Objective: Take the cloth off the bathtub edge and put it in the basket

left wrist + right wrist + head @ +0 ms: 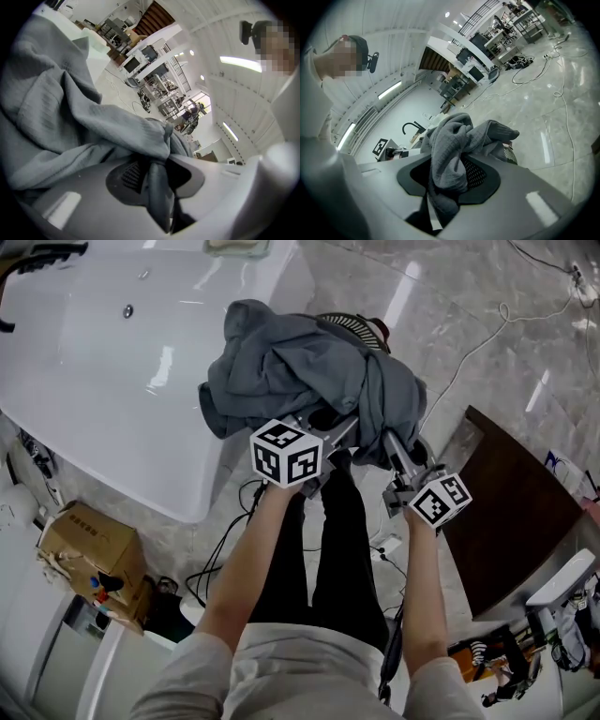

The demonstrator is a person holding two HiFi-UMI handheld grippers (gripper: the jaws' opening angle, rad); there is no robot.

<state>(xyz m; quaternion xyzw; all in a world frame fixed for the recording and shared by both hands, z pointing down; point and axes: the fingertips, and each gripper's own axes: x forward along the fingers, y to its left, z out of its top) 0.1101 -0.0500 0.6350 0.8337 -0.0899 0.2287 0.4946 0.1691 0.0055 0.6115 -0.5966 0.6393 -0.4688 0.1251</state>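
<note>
A crumpled grey cloth hangs in the air between both grippers, bunched over the dark slatted basket, which it mostly hides. My left gripper is shut on a fold of the cloth, which runs down between its jaws. My right gripper is shut on another fold of the cloth, and the basket rim shows just behind it. The white bathtub lies to the left, with the cloth's left part overhanging its edge.
A cardboard box sits on the floor at the lower left near the tub. Black cables lie by the person's legs. A dark wooden panel stands at the right. A white cable crosses the marble floor.
</note>
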